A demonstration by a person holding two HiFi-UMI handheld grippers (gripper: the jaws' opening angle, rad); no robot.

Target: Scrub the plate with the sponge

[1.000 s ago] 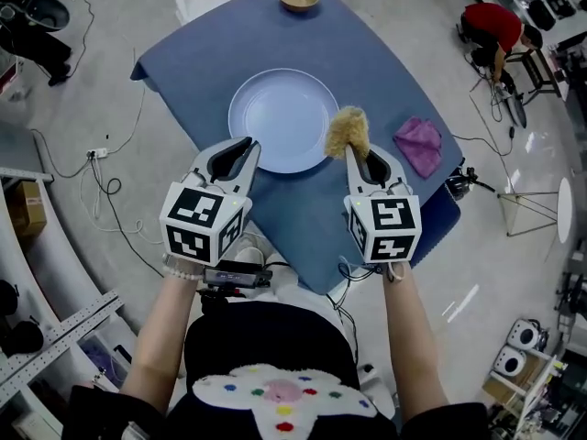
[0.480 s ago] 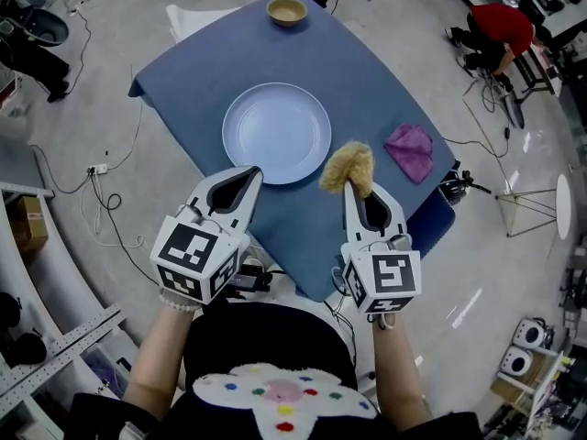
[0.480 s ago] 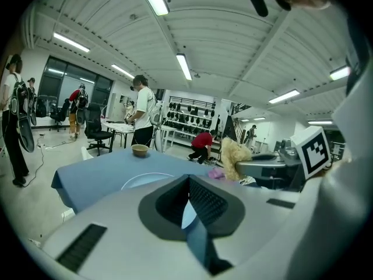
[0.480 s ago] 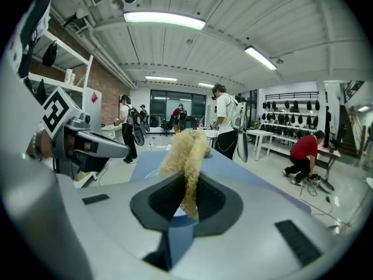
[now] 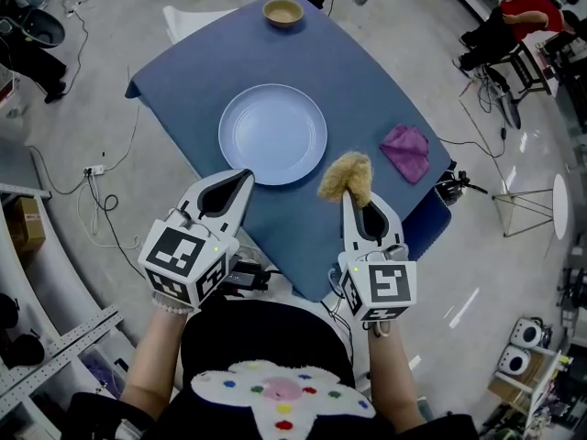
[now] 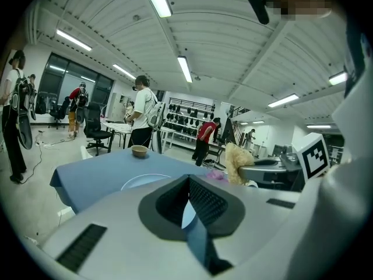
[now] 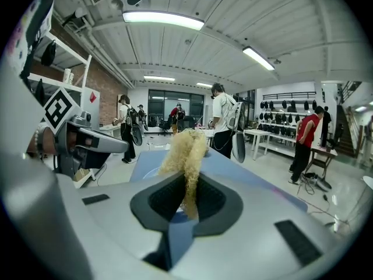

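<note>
On the table [image 5: 348, 62] the plate [image 5: 272, 134] sits mid-way. The bowl [image 5: 282, 12] lies at its twelve o'clock, near the far edge; the cloth [image 5: 404, 152] lies at three, well apart. The sponge [image 5: 347, 175] — between the right gripper's [image 5: 349, 196] jaws — hangs at four, near the rim. The left gripper [image 5: 244, 176] is at seven.

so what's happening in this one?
A person holds a tool in each hand at the near edge of a blue-covered table. The right tool is shut on a tan scrubbing sponge, beside the plate at its near right rim, not on it. The left tool is shut and empty, by the plate's near edge. A small bowl and a purple cloth sit apart. Scrubbing isn't under way.
</note>
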